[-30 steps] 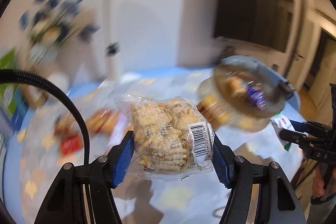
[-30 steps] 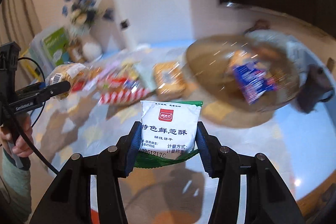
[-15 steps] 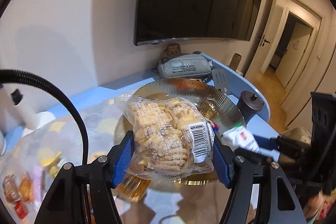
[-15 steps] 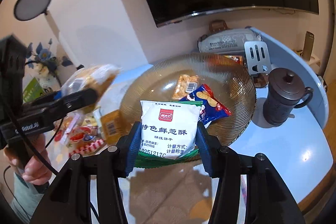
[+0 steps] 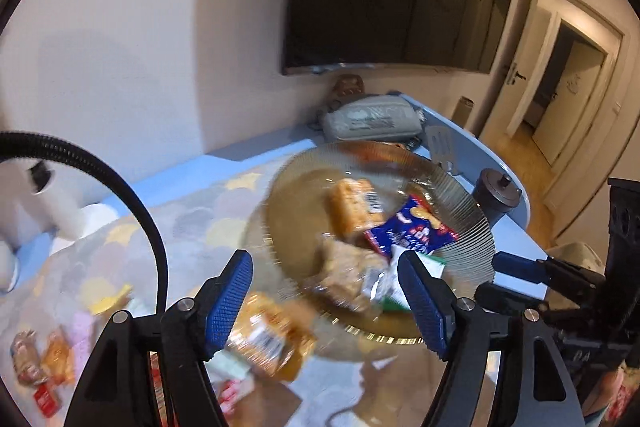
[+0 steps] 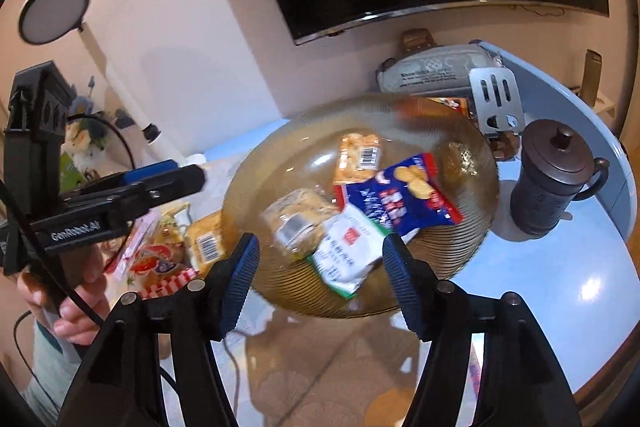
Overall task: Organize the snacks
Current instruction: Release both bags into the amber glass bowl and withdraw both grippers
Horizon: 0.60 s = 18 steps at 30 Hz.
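1. Hovering above the near rim of the amber glass bowl (image 6: pixel 476 163), the right gripper (image 6: pixel 320 285) has its blue-padded fingers spread wide with nothing between them.
2. Inside the bowl, the white-and-green biscuit packet (image 6: pixel 346 253) lies near the front edge, touching the clear cracker bag (image 6: pixel 298 221) on its left.
3. Behind them rest a blue rice-cracker packet (image 6: pixel 402 197) and an orange biscuit pack (image 6: pixel 358 157).
4. Seen from its own camera, the left gripper (image 5: pixel 326 303) is likewise wide apart and holds nothing; the clear cracker bag (image 5: pixel 348 279) appears blurred in the bowl (image 5: pixel 468 211) between its fingers.
5. More snacks (image 6: pixel 168 255) lie on the table (image 6: pixel 560 267) left of the bowl.
6. A dark lidded pot (image 6: pixel 550 183) stands right of the bowl, with a grey pouch (image 6: pixel 428 73) behind.
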Each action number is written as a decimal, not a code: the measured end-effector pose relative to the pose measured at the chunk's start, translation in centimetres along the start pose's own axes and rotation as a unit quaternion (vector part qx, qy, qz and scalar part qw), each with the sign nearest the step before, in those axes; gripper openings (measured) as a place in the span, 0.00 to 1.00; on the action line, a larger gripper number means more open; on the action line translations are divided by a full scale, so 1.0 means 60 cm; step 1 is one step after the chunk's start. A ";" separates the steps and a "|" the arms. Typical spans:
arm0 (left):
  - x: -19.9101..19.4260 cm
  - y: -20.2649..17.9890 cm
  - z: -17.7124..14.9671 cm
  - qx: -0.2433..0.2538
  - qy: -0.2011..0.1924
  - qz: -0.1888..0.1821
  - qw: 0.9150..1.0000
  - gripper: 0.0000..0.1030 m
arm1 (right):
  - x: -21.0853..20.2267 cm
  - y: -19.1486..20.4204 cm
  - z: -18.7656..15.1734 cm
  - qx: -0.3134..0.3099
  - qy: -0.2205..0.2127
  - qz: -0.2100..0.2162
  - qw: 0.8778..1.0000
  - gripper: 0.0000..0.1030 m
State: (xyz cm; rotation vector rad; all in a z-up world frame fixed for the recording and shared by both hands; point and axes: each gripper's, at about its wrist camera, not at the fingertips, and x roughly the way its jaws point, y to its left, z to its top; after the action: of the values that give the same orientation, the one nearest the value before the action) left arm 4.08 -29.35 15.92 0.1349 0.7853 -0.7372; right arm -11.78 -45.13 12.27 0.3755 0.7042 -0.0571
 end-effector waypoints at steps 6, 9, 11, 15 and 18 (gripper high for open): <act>-0.124 0.079 -0.059 -0.028 -0.040 0.051 0.997 0.73 | -0.015 0.066 -0.012 -0.037 -0.008 0.033 0.999 0.65; -0.188 0.123 -0.091 -0.045 -0.059 0.093 0.993 0.75 | -0.019 0.109 -0.020 -0.062 -0.012 0.052 0.997 0.72; -0.229 0.154 -0.119 -0.060 -0.070 0.124 0.988 0.77 | -0.016 0.142 -0.028 -0.077 -0.012 0.069 0.995 0.73; -0.283 0.209 -0.190 -0.085 -0.078 0.192 0.975 0.82 | 0.011 0.199 -0.057 -0.101 0.000 0.102 0.990 0.76; -0.294 0.260 -0.262 -0.113 -0.073 0.233 0.963 0.83 | 0.056 0.241 -0.096 -0.129 0.007 0.123 0.984 0.76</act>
State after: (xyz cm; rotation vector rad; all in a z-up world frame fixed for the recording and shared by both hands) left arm -3.52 -2.10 14.44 0.0539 0.6568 -0.2061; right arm -10.23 -29.34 10.70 0.2114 0.6658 0.2695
